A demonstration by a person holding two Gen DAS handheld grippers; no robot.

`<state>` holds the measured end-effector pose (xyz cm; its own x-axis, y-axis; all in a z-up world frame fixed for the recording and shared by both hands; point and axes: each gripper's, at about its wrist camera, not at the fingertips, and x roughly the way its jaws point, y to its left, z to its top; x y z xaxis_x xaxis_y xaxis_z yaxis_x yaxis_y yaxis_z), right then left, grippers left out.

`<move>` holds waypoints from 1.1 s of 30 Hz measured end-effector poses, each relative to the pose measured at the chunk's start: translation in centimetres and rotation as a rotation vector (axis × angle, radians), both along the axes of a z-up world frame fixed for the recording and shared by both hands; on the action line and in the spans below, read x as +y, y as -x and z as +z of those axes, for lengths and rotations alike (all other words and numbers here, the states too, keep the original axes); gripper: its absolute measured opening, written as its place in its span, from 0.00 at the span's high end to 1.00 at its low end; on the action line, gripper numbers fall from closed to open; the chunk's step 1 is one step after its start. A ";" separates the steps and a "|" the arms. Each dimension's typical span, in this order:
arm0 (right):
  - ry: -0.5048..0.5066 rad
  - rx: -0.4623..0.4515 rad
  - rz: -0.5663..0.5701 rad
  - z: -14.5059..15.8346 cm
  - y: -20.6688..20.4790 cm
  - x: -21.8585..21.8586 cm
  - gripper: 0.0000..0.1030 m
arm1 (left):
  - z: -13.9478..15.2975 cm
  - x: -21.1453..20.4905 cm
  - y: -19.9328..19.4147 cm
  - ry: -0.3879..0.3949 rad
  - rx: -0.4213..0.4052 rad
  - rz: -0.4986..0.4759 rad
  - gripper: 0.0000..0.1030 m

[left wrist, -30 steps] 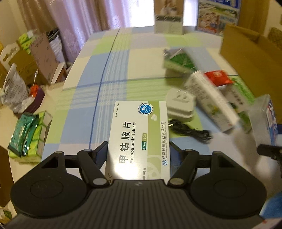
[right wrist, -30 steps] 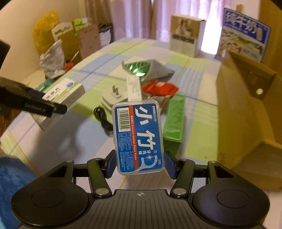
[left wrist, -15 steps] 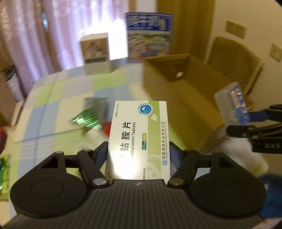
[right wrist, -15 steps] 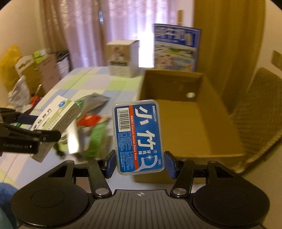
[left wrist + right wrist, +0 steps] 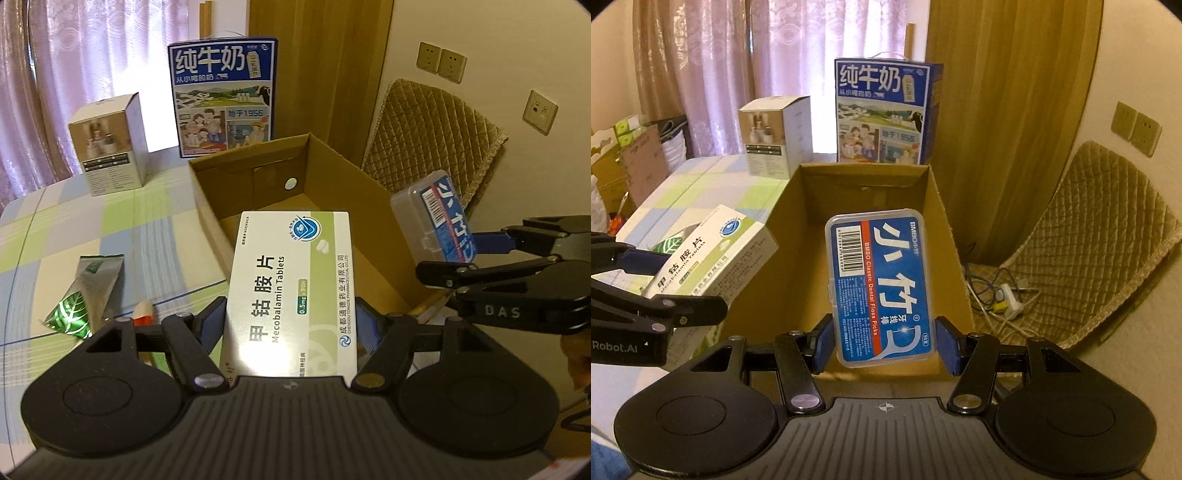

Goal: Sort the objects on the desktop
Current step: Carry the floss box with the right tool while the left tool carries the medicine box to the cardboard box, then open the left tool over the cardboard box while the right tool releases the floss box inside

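We see the left gripper [image 5: 291,325] with jaws clenched on the tablet box [image 5: 291,291], blue pads pressing its two long sides near the lower end, so most of the box sticks out forward past the jaws, label up. It hangs in the air over the near left corner of the carton [image 5: 332,177], which stands open on the tabletop [image 5: 74,221] edge. In the right wrist view the same tablet box [image 5: 713,254] is tilted, just left of the carton's left wall [image 5: 783,221], held by the left gripper [image 5: 665,288]. The right gripper [image 5: 882,343] has jaws grasping the floss case [image 5: 882,288], pads on its long sides near the bottom, case upright and poking forward, above the carton's open mouth near the front wall. From the left wrist view the floss case [image 5: 432,221] sits beyond the carton's right wall, pinched by the right gripper [image 5: 458,254]; we cannot tell exactly how far inside the rim it is. The two held things are apart, not touching. On the tabletop left of the carton lies a silver-green pouch [image 5: 85,295], with a red packet [image 5: 144,314] just beside it, partly hidden by the gripper. Behind the carton stand a milk box [image 5: 221,96] and a white box [image 5: 107,144]. A quilted chair [image 5: 1100,240] stands to the right.
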<state>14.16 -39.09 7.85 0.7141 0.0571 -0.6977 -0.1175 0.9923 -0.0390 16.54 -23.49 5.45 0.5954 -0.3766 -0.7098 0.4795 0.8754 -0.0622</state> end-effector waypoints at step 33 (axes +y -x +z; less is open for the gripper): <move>-0.083 0.044 -0.029 -3.2 -4.5 -1.2 0.48 | -2.3 3.1 -2.8 0.089 0.046 0.107 0.29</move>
